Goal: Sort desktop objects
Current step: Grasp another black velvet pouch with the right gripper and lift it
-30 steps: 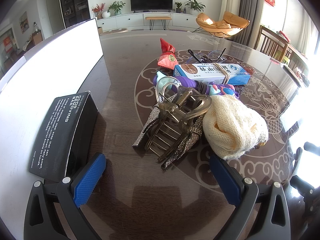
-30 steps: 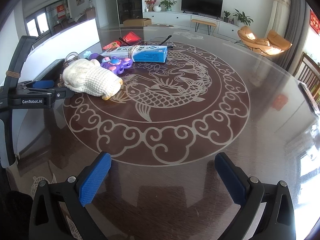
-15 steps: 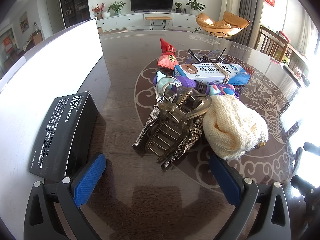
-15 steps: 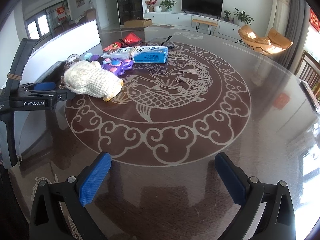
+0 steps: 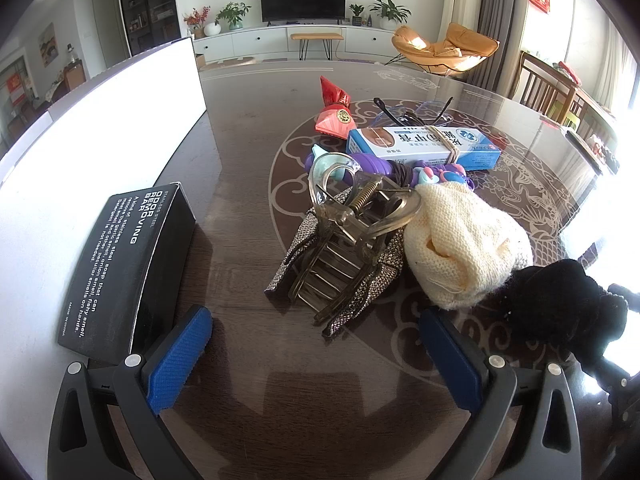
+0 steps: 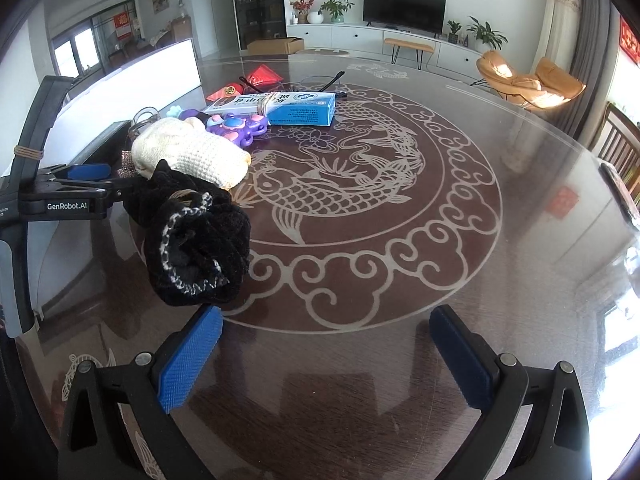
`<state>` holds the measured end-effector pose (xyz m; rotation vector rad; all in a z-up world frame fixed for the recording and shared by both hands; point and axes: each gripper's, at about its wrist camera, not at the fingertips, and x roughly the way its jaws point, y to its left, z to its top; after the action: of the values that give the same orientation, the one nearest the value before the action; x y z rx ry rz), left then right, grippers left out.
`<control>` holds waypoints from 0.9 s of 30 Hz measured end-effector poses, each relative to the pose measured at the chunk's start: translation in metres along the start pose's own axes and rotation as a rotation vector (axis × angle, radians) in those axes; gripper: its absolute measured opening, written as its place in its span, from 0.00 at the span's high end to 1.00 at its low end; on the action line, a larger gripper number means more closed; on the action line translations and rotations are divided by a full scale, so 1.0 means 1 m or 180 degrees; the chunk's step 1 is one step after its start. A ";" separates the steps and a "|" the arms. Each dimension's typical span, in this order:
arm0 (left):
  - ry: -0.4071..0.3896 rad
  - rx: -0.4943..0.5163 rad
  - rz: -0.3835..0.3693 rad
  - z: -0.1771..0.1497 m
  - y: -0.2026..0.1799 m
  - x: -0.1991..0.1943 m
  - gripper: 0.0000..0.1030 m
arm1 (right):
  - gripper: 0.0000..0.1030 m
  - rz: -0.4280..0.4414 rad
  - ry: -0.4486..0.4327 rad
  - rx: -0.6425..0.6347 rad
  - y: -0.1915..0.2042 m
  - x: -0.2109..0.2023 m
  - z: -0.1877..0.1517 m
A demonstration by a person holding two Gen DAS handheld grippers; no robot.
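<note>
A pile lies on the dark patterned table: a brown hair claw clip on a glittery pouch, a cream knit piece, a purple toy, a blue box, a red packet and glasses. A black knit piece with white trim sits beside the cream knit piece, and shows at the right in the left wrist view as a black knit lump. My left gripper is open just short of the clip. My right gripper is open over bare table.
A black lettered box lies by my left finger, against a long white board along the table's left side. Wooden chairs stand at the far right edge. The fish pattern ahead of my right gripper is bare.
A black knit piece has appeared beside the cream knit piece, between the two grippers. The right view has shifted slightly. The left gripper and the pile have not moved.
</note>
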<state>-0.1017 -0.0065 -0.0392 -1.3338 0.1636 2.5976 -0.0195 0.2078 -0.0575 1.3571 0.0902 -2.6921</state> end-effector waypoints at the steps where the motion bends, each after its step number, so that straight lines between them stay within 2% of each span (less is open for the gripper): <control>1: -0.0001 0.0000 0.0000 0.000 0.000 0.000 0.00 | 0.00 -0.0004 0.0002 -0.0001 0.000 0.000 0.000; 14: 0.0002 0.0005 0.0002 0.000 -0.001 0.000 0.00 | 0.00 -0.0002 0.0001 -0.0035 0.003 0.000 0.001; 18: 0.0106 0.0026 -0.0029 -0.009 -0.004 -0.009 0.00 | 0.00 -0.0001 0.0004 -0.0071 0.005 -0.001 0.001; 23: 0.0244 -0.0326 0.0230 -0.036 -0.012 -0.027 0.00 | 0.00 0.0338 -0.0209 -0.0265 0.011 -0.021 -0.005; 25: 0.0236 -0.0328 0.0233 -0.039 -0.011 -0.027 0.00 | 0.00 0.0368 -0.0324 -0.0355 0.019 -0.029 -0.001; 27: 0.0233 -0.0333 0.0235 -0.038 -0.013 -0.026 0.00 | 0.00 0.0356 -0.0298 -0.0451 0.029 -0.024 0.014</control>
<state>-0.0539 -0.0051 -0.0407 -1.4866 0.0912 2.6528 -0.0123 0.1794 -0.0301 1.1589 0.1864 -2.5970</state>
